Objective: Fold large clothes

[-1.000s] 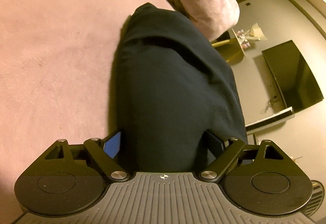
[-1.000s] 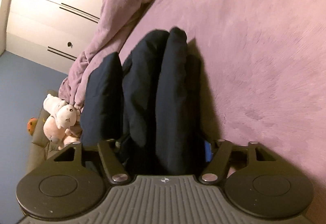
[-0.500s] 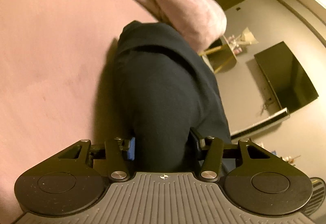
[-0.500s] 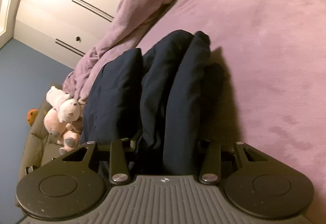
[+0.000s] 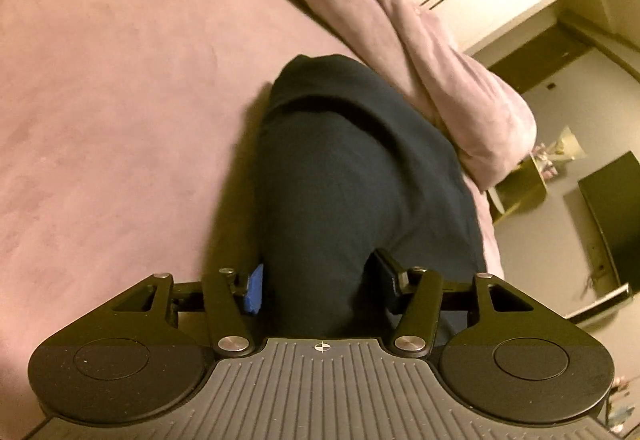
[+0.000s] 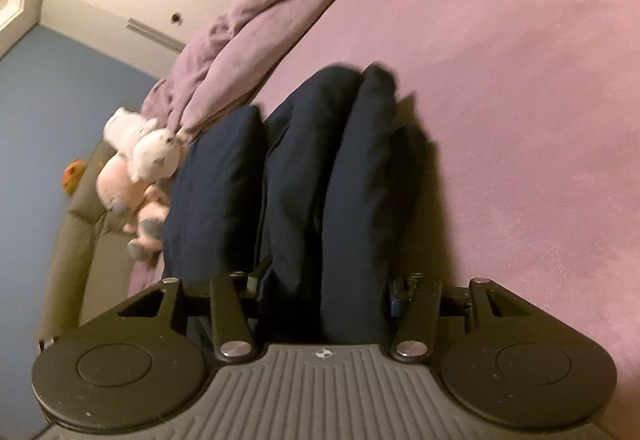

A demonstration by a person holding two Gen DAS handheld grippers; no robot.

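Both grippers, left gripper (image 5: 318, 280) and right gripper (image 6: 326, 286), are pinching the bunched navy garment (image 5: 352, 176) above the pink bed (image 5: 120, 120); their jaws were just easing slightly wider. Holding both ends level is probably keeping the fold even.

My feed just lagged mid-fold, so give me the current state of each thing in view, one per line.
Dark navy cloth garment: bunched in thick folds, lifted at the near end, far end on the bed.
Left tool: shut on the garment.
Right tool: shut on the garment folds.
Pink fleece bed cover: spread flat.
Pink crumpled duvet: heaped at the bed edge.

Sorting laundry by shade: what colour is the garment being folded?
Dark navy garment, plain, no pattern; clearest in the right wrist view.
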